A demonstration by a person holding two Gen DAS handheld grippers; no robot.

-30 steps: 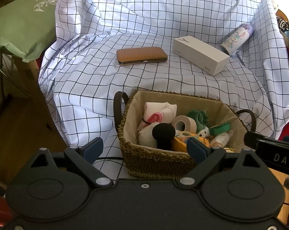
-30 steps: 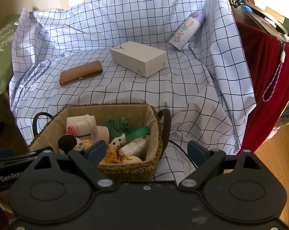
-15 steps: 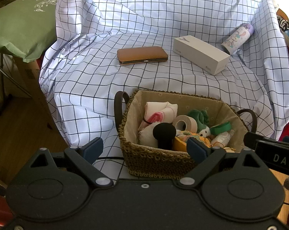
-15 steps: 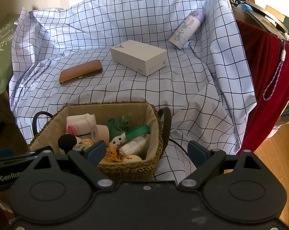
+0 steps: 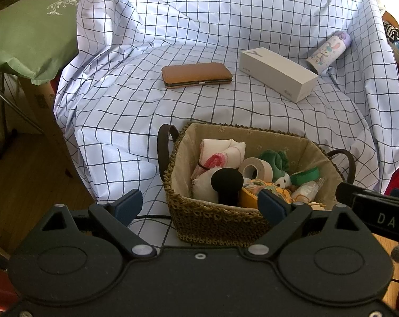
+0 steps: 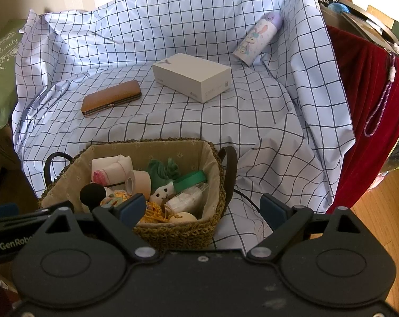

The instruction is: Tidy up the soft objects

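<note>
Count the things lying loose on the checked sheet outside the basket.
3. A brown case lies left, a white box sits to its right, and a cartoon-print bottle leans at the sheet's far right fold. Folds might hide more.

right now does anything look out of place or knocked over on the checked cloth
The cartoon-print bottle lies tipped on its side against the raised cloth at the back right, not upright. The brown case and white box lie flat. Nothing looks spilled or damaged.

Both claws agape (empty)
</note>
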